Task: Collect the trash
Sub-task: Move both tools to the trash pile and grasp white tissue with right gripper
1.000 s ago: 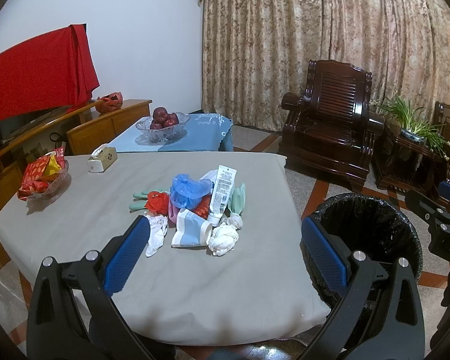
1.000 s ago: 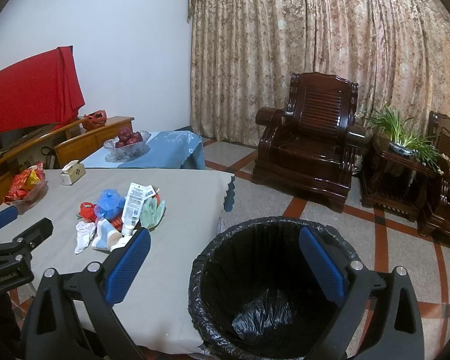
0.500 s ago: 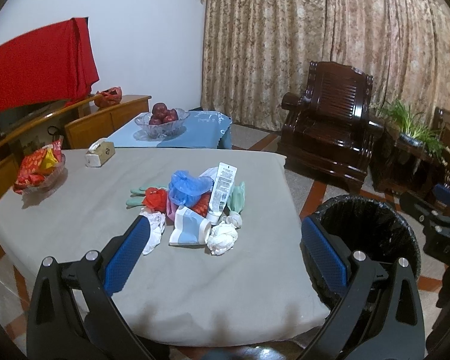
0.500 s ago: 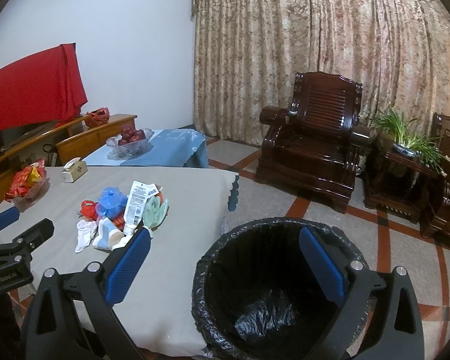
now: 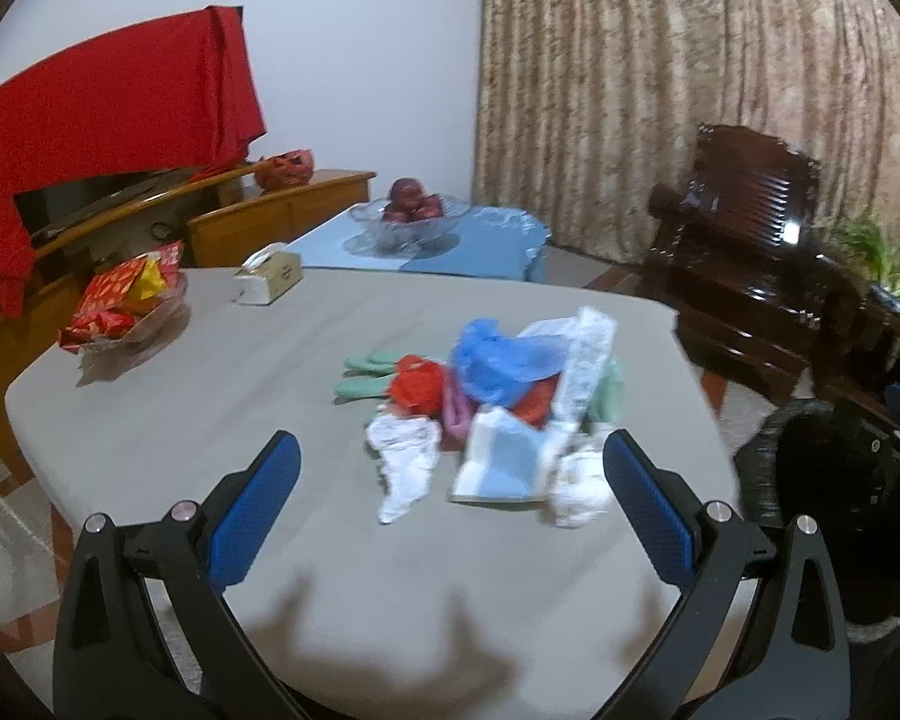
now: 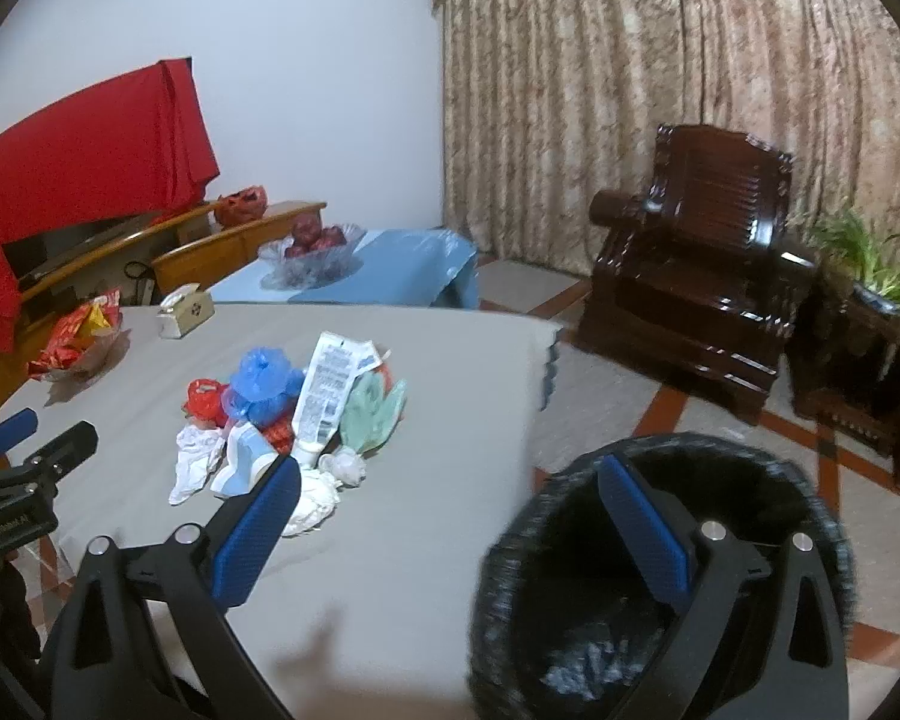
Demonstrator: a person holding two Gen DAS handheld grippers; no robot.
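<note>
We see the grey-clothed table (image 5: 210, 396) filling more of the left wrist view than 0.5 s ago, so that cam has moved in toward it; both views are now motion-blurred, esp. at the edges. The black-lined trash bin (image 6: 660, 570) sits lower right in the right wrist view, standing on the floor just beside the table edge, and it has slid right and lower in that frame vs. before; in the left view it has shifted to the far right edge. The trash pile (image 5: 498, 402) lies mid-table, centre of the left wrist frame, nearer and bigger than earlier: blue plastic bag (image 5: 504, 360), white tube (image 6: 324, 396) lying across the heap, red wrapper (image 5: 417, 387), crumpled tissue (image 5: 405, 462), green glove (image 6: 372, 414); nothing in it has been moved. Left gripper (image 5: 450, 507) hangs above the near table edge, its blue fingers (image 5: 252, 516) spread wide, empty, short of the pile. Right gripper (image 6: 450, 531) has its blue fingers (image 6: 258, 531) also wide apart, empty, one over the table, the other over the bin.
</note>
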